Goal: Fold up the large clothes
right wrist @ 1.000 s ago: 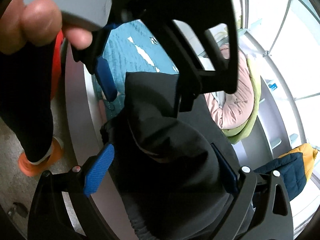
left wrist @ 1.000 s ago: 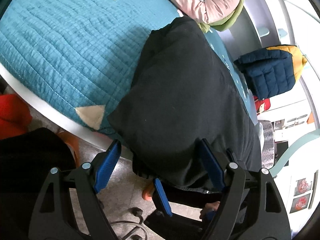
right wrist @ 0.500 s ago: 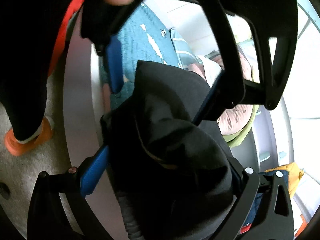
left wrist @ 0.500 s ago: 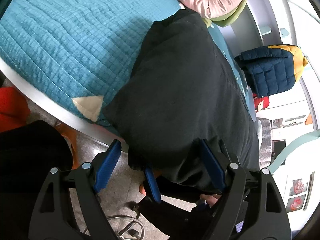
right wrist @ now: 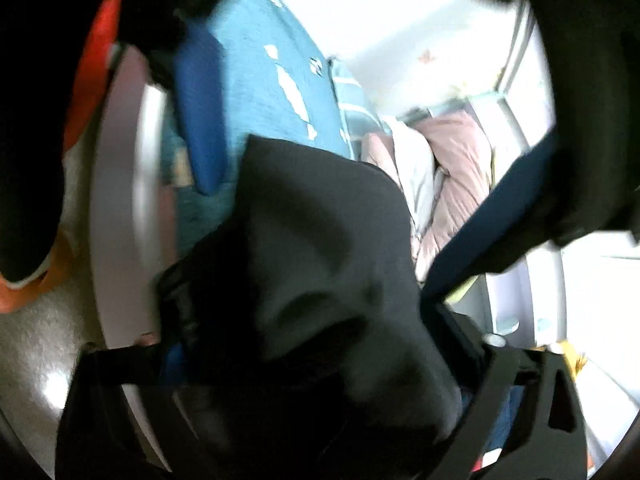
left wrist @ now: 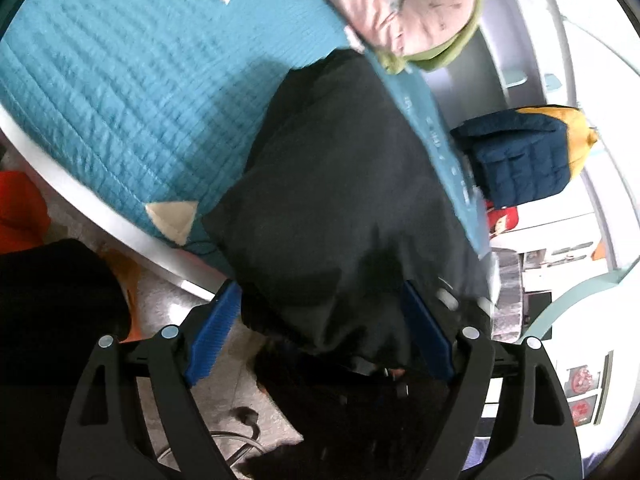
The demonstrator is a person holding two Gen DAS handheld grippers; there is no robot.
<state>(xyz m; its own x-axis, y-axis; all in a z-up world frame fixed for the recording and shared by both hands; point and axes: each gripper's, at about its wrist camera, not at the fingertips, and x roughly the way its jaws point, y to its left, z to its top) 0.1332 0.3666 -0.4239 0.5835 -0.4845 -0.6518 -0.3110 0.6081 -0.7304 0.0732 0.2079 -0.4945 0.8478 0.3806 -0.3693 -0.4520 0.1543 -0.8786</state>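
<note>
The black garment [left wrist: 340,200] lies part-folded on the teal bed cover [left wrist: 132,92], its near edge overhanging the bed rim, likely to offer a gripping edge. The left tongs [left wrist: 320,336] stand spread astride that edge. The right tongs [right wrist: 320,344] have just been closing around a bunched fold; whether they pinch it, I cannot tell

Black garment [right wrist: 320,264] bunched at edge of bed [right wrist: 248,80], between right gripper [right wrist: 320,344] fingers just closing; pink quilt [right wrist: 456,176] seen beyond garment.
</note>
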